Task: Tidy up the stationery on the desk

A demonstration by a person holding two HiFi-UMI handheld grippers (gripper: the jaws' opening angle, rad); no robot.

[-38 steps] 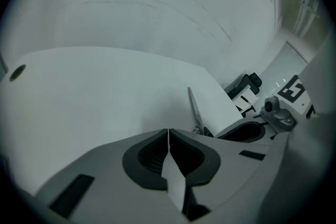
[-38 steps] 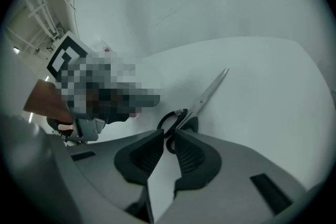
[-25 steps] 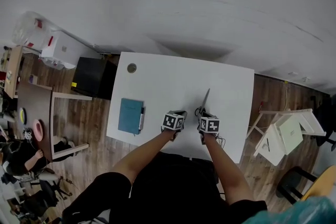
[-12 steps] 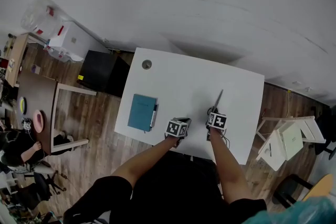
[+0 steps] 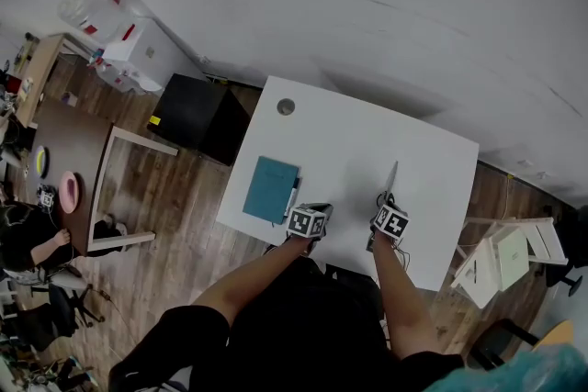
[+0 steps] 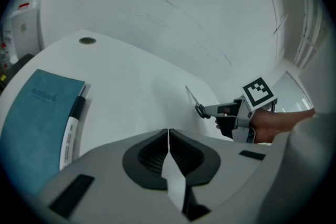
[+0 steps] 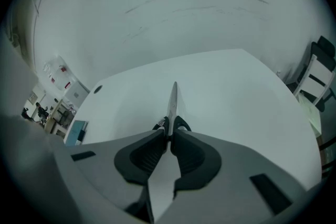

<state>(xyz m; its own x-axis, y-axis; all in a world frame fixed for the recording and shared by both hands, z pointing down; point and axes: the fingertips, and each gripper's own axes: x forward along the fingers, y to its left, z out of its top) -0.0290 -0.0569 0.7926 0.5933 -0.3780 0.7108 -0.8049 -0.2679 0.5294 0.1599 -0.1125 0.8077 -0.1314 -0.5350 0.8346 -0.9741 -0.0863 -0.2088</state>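
On the white desk [image 5: 349, 142] lies a teal notebook [image 5: 271, 189] [image 6: 37, 123] with a black-and-white marker [image 5: 292, 196] [image 6: 71, 128] along its right edge. My left gripper [image 5: 319, 207] [image 6: 168, 131] hovers near the front edge, right of the notebook, shut with nothing between its jaws. My right gripper [image 5: 384, 201] [image 7: 169, 134] is shut on the black handles of the scissors [image 5: 390, 179] [image 7: 172, 105], whose blade points away toward the wall. In the left gripper view the scissors [image 6: 192, 98] stick out of the right gripper [image 6: 210, 110].
A round cable hole [image 5: 286, 106] sits in the desk's far left corner. A black cabinet [image 5: 197, 119] stands left of the desk, a white folding chair [image 5: 501, 257] to the right, a brown table [image 5: 69, 165] further left on the wood floor.
The head camera has swung, so the desk sits further right and lower in the picture. Both grippers hold about the same places on the desk; the right one stays at the scissors' handles.
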